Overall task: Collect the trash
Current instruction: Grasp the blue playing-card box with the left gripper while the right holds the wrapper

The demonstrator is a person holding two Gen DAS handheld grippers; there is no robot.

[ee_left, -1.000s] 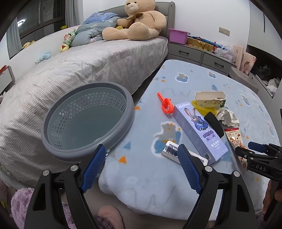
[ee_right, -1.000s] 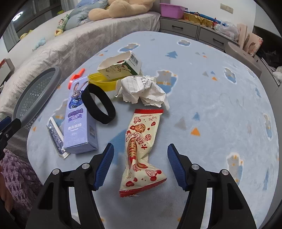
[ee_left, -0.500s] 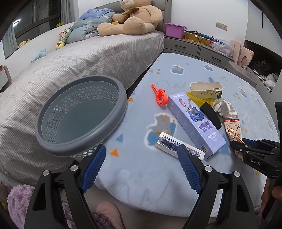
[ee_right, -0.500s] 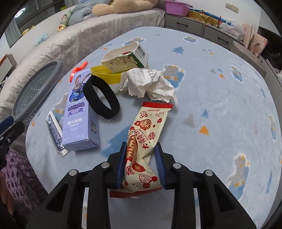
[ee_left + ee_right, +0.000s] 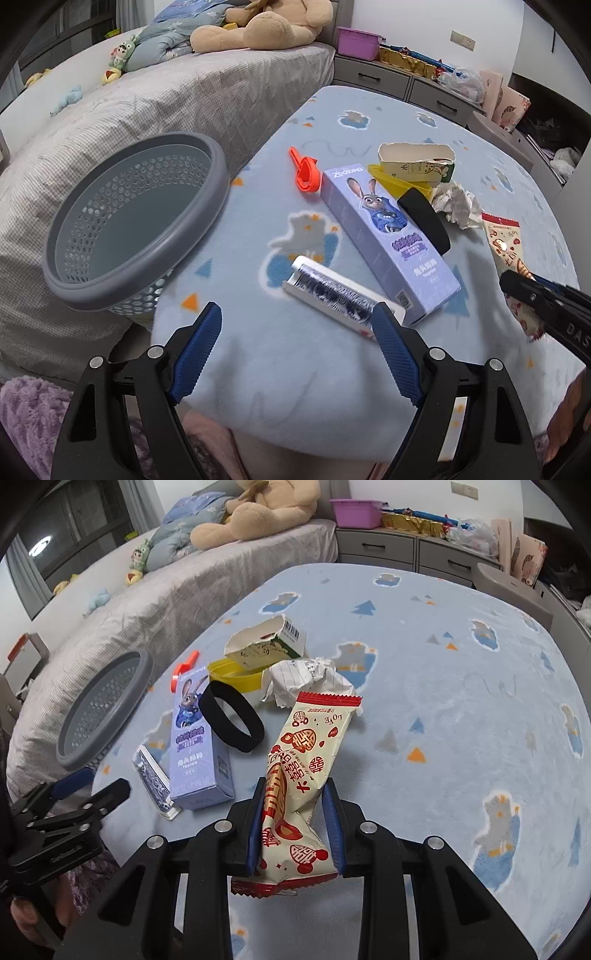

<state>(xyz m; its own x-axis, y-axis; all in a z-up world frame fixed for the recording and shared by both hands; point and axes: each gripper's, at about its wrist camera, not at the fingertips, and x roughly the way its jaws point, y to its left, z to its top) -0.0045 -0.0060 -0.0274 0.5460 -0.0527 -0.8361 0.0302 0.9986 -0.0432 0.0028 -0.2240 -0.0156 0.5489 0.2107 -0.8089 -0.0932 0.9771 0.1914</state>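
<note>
The right tool [image 5: 295, 827] is clamped on the snack wrapper [image 5: 306, 760], lifting it off the blanket's near edge toward the gray basket [image 5: 122, 225], while the left tool [image 5: 295, 350] waits apart, empty.

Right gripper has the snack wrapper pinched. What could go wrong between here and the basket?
1. The right gripper pinches the wrapper near its lower end only; the long free end could flop or slip out.
2. The basket sits tilted at the blanket's edge, so a drop could hit the rim or tip it.
3. The open left gripper lies between wrapper and basket; they could collide.
</note>
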